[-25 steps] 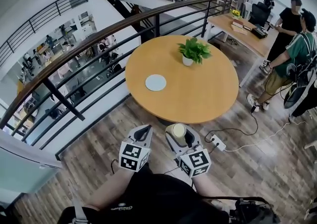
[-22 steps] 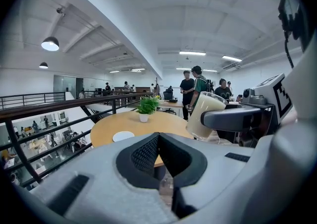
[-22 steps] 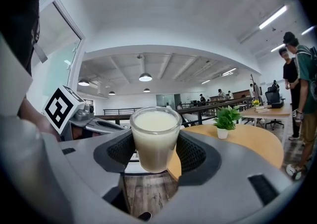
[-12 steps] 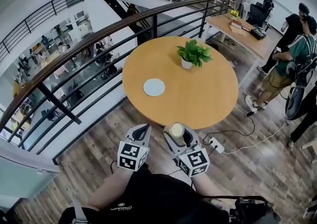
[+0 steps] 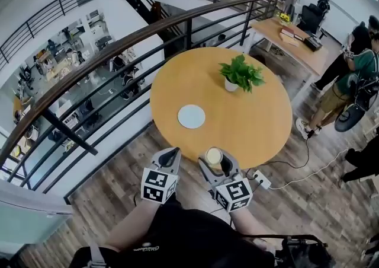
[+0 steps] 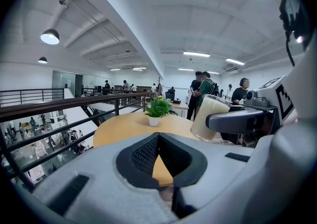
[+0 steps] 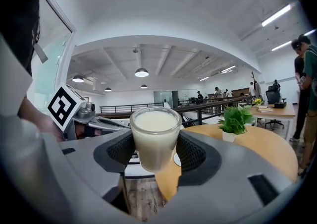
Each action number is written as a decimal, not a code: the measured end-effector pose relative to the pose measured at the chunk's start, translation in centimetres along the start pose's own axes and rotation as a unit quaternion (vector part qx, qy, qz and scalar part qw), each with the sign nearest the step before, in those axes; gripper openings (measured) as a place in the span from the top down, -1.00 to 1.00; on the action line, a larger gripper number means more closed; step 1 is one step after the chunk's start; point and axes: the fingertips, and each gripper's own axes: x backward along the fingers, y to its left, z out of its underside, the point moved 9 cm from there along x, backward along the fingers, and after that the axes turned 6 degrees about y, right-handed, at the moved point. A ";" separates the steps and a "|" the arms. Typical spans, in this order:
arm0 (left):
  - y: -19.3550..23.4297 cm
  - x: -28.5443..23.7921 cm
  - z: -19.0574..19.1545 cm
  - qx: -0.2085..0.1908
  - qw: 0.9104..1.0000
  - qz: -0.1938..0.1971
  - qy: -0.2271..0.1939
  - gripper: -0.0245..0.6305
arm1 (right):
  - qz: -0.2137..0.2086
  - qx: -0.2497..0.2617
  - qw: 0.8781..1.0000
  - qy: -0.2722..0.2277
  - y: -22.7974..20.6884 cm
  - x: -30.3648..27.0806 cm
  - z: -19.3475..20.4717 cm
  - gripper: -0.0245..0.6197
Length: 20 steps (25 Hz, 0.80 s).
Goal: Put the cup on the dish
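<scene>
- Right hand-held gripper [image 7: 155, 151] is clamped on the cup [image 7: 155, 134], with one pad on each side of the glass. I see the cup upright, with pale liquid nearly up to its rim.
- Left hand-held gripper [image 6: 158, 138] is closed on nothing, its jaw tips meeting, and it sits just beside the right one.
- From the head view I place the cup in the air at the near edge of the round desk [image 5: 249, 124].
- Dish [image 5: 191, 116] lies flat on the desk, well apart from the cup and left of the potted plant [image 5: 240, 74].
</scene>
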 end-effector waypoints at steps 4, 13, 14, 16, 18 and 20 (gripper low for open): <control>4.4 -1.3 -0.9 -0.003 1.000 0.009 -0.003 0.93 | 0.006 0.001 1.000 0.002 0.5 -4.3 -1.1 0.13; 13.1 -3.7 -3.8 -0.005 0.999 0.031 -0.007 0.93 | 0.029 0.007 1.000 0.007 0.5 -12.8 -5.0 0.13; 14.2 -3.8 -3.9 -0.006 0.999 0.032 -0.005 0.93 | 0.031 0.007 0.999 0.008 0.7 -13.7 -5.4 0.13; 16.1 -4.0 -3.8 -0.012 0.999 0.032 -0.002 0.93 | 0.036 0.009 0.999 0.012 1.1 -15.1 -5.7 0.13; 17.3 -4.7 -3.8 -0.012 0.999 0.035 -0.001 0.93 | 0.044 0.011 0.999 0.013 0.9 -15.8 -5.9 0.13; 17.4 -5.7 -3.9 -0.008 0.999 0.043 -0.004 0.93 | 0.056 0.010 0.998 0.013 0.2 -15.8 -5.8 0.13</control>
